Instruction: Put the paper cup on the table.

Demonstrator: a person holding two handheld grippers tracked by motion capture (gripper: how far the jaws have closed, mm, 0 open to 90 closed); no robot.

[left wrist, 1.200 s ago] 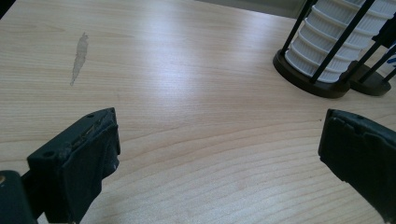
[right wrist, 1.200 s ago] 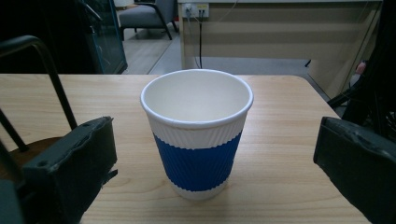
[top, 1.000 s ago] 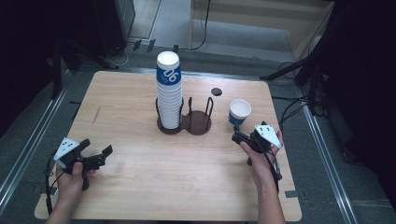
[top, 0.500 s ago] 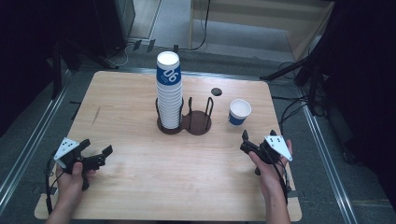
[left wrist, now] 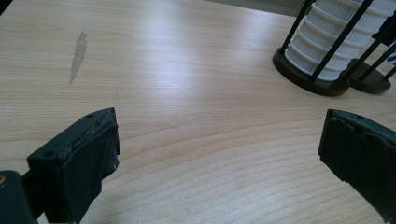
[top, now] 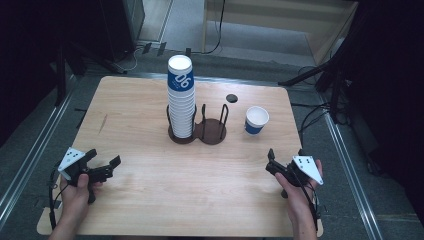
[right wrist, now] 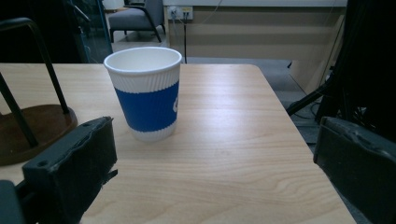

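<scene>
While both jaws stand wide apart with nothing between them, the right gripper (top: 283,168) rests low over the near right part of the wooden table (top: 150,200), held in the person's right hand (top: 299,196), its grey three-cornered plate uppermost. Seen in the right gripper view, its two black jaws frame bare tabletop, and the single paper cup (right wrist: 145,93) stands upright beyond them, nearer the left jaw and clear of both. That cup is white with a ribbed wall and a blue band, open end up; in the high view the same cup (top: 256,120) sits toward the far right of the table, just right of the dark cup holder (top: 212,131) and apart from it. The left gripper (top: 103,168), held in the left hand (top: 75,192) at the near left, is likewise spread wide and holds nothing; its own view shows plain wood grain between the jaws and a pale smear on the surface (left wrist: 78,55) farther off. Standing in the holder's left bay, a tall stack of paper cups (top: 181,97) rises well above the upright black rods, its top cup bearing a blue band. The holder's right bay is empty. A small dark round hole (top: 231,97) lies in the tabletop behind the holder.
</scene>
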